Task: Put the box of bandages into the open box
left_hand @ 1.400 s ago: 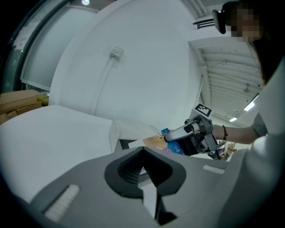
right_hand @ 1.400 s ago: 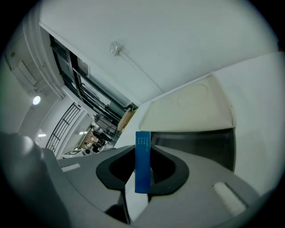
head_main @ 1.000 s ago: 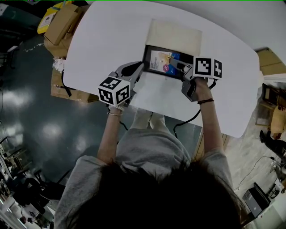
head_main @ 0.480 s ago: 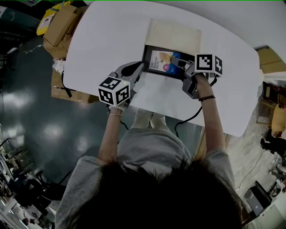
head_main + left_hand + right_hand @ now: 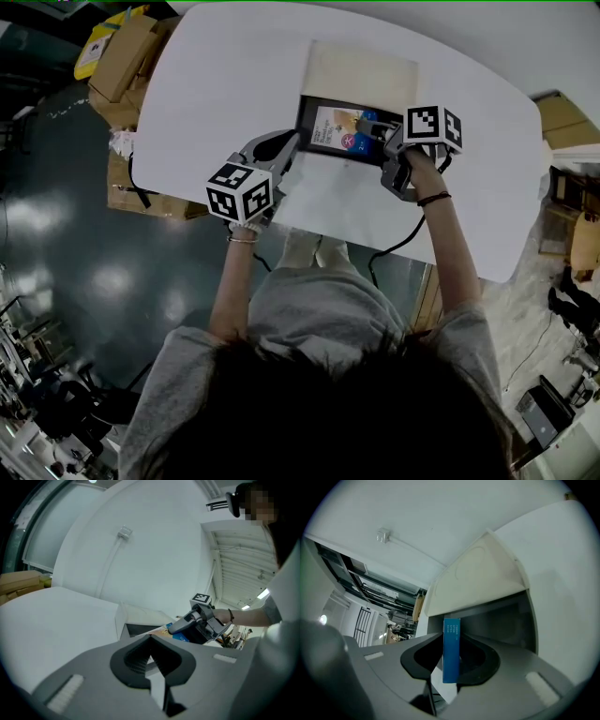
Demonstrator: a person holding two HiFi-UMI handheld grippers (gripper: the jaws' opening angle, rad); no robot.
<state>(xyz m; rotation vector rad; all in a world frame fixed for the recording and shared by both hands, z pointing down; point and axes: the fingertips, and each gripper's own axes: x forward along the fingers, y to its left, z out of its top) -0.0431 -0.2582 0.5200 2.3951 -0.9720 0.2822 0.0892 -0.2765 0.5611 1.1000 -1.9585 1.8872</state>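
Right hand-held gripper (image 5: 380, 136) is clamped on the box of bandages (image 5: 451, 649) — the blue edge stands upright between its jaws, with the dark inside of the open box (image 5: 506, 613) straight beyond. From the head view, the bandage box looks to be lying picture-side up within the open box's walls, lid folded back on the worktop (image 5: 216, 84). So the placing seems all but done; what is left, I judge, is to let go and draw the jaws clear. Left hand-held gripper (image 5: 279, 150) sits closed on nothing, just beside the open box's near left corner — whether it touches, I cannot tell.
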